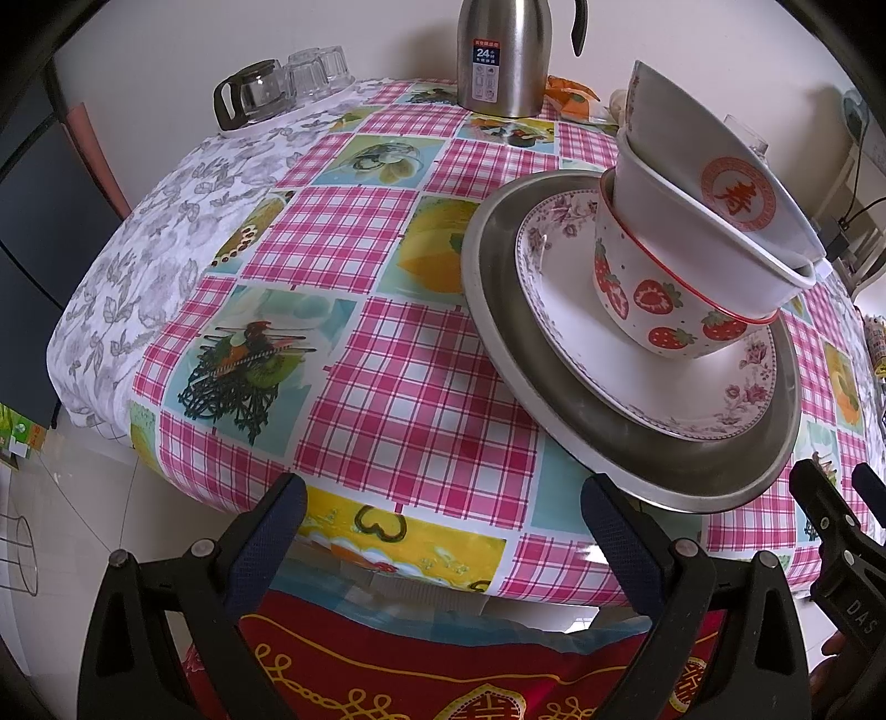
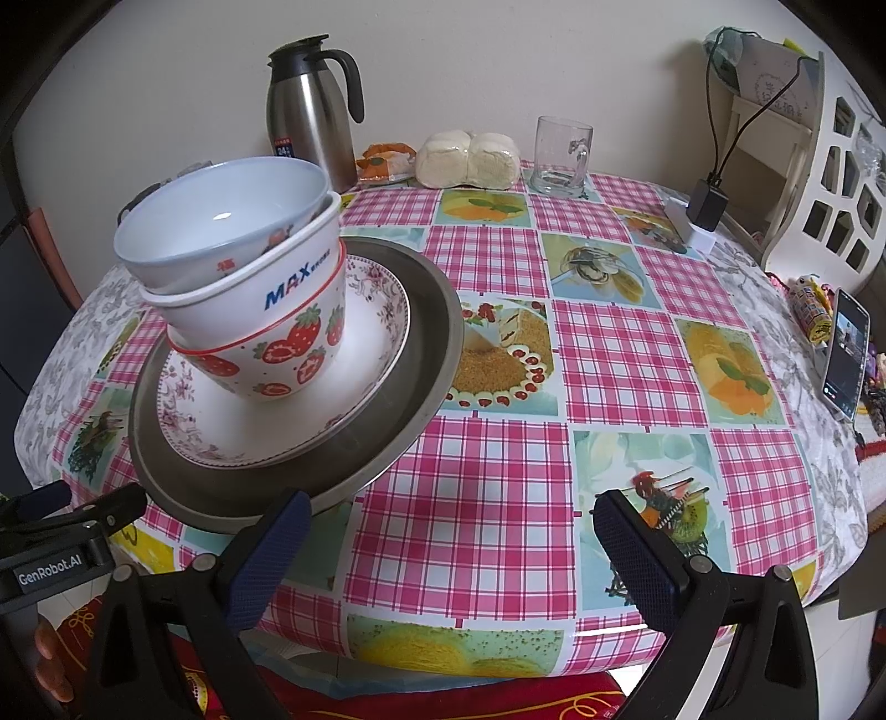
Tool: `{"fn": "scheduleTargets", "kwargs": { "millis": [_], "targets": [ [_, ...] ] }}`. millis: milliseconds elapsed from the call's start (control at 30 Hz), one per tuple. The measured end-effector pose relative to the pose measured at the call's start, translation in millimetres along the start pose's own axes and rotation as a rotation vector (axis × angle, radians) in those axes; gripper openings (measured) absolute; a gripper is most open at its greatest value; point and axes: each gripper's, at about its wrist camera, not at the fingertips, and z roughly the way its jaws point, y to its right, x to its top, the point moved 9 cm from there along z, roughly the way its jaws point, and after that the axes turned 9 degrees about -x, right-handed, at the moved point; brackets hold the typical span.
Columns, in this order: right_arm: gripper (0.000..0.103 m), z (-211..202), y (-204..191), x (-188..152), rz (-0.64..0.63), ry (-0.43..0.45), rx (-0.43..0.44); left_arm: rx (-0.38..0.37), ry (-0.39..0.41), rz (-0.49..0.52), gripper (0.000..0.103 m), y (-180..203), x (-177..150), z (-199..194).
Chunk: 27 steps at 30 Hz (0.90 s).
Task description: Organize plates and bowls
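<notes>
Near table edge, stack: three nested bowls on a floral plate point(image 2: 288, 426) on a metal tray point(image 2: 432, 354), all resting on the checked tablecloth point(image 2: 498, 498) close to the front edge.
Bottom bowl: strawberry bowl point(image 2: 277, 360), white with a red rim line, standing on the plate's centre.
Middle bowl: white bowl point(image 2: 243, 299), printed "MAX" in blue, seated in the strawberry bowl.
Top bowl: pale bowl point(image 2: 221, 221), tilted inside the white one; in the left wrist view its outside carries a red roundel with one Chinese character point(image 1: 733, 194).
Left gripper point(image 1: 443, 531): wide open, empty; its right finger point(image 1: 620, 531) is just at the tray's near rim, contact not discernible.
Right gripper point(image 2: 448, 548): wide open, empty; its left finger point(image 2: 271, 548) is just at the tray's near rim, contact not discernible.
Gripper markings: "GenRobot.AI" point(image 2: 50, 576) on the left unit seen from the right wrist; "DAS" point(image 1: 861, 615) on the right unit seen from the left wrist.
Behind stack: steel thermos jug point(image 2: 310, 116), label reading "24" point(image 1: 484, 54).
Far edge: wrapped buns point(image 2: 470, 158), glass mug point(image 2: 562, 158), snack packet point(image 2: 385, 160).
Left rear: glass pot point(image 1: 249, 97) and tumblers point(image 1: 315, 69) on a white tray.
Right edge: phone point(image 2: 847, 349), screen lit; charger point(image 2: 706, 207).
</notes>
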Motion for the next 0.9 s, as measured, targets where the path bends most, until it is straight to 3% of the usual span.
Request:
{"fn": "scheduleTargets", "kwargs": {
  "millis": [900],
  "targets": [
    [0.103, 1.4, 0.5, -1.8, 0.002, -0.004, -0.001, 0.016, 0.007, -0.009, 0.099, -1.7, -0.1, -1.9]
  ]
}}
